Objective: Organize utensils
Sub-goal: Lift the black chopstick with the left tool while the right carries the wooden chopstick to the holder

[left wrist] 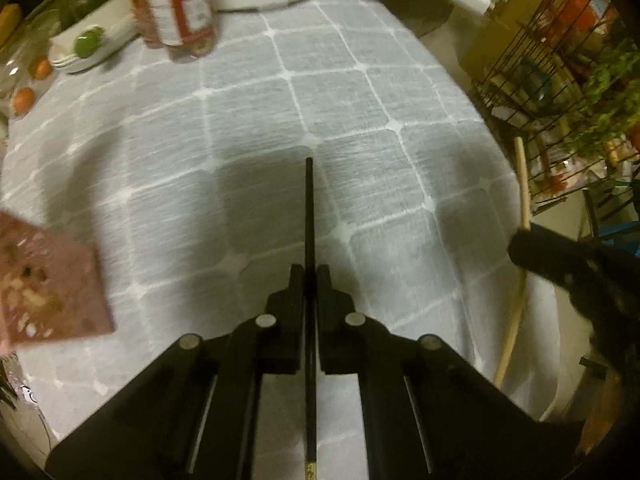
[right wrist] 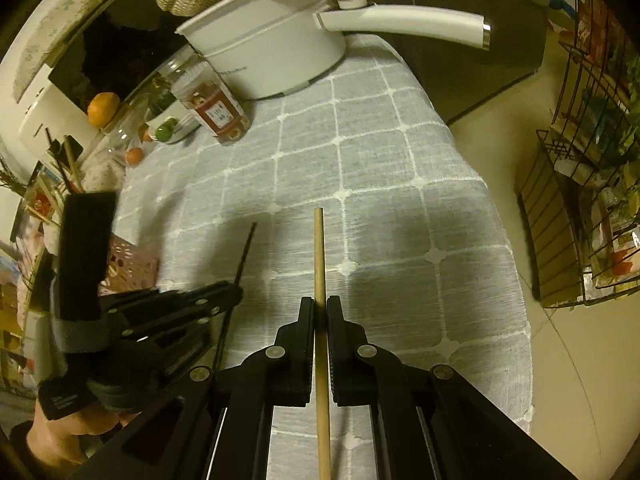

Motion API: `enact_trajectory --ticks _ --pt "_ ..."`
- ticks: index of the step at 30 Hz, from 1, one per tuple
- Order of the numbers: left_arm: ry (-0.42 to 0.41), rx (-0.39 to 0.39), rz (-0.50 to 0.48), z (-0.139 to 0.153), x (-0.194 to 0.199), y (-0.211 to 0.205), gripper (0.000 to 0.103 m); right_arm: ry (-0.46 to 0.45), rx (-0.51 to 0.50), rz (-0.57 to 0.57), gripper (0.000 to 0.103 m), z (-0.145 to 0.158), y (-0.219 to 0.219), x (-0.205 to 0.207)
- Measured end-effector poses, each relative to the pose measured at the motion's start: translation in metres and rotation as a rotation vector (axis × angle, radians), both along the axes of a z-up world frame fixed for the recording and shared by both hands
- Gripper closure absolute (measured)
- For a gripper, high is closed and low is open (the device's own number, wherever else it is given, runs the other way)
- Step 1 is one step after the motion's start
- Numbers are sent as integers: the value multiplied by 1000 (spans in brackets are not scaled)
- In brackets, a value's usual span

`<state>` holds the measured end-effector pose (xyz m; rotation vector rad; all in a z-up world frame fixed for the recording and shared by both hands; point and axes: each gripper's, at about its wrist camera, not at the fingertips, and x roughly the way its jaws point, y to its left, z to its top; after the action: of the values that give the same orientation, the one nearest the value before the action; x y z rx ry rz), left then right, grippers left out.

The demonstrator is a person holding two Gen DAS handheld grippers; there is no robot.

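The left gripper (left wrist: 309, 276) was clamped on a black chopstick (left wrist: 309, 208), which projected forward over the grey checked tablecloth (left wrist: 248, 128). The right gripper (right wrist: 320, 308) was clamped on a wooden chopstick (right wrist: 319, 256), likewise above the cloth. A white pot (right wrist: 272, 52) and a jar (right wrist: 214, 104) stood at the far end.

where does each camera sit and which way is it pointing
Left wrist: on the left gripper, looking steeply down its fingers at the checked tablecloth; jaws clamp a black chopstick; the right gripper shows at right.
Right wrist: on the right gripper, same downward tilt; jaws clamp a wooden chopstick; the left gripper and a hand show at left.
Shared: white pot, red-labelled jar, pink basket.
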<state>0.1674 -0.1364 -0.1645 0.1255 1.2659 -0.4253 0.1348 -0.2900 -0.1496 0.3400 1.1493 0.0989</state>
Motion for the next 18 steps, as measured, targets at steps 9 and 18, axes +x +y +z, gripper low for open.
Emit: enact_trajectory --ticks 9,18 --pt "-154 -119 28 56 -52 70 97 -109 -50 65 97 33 37 -19" --pt "-310 -161 104 87 -88 122 97 -222 -88 158 97 60 85 -38"
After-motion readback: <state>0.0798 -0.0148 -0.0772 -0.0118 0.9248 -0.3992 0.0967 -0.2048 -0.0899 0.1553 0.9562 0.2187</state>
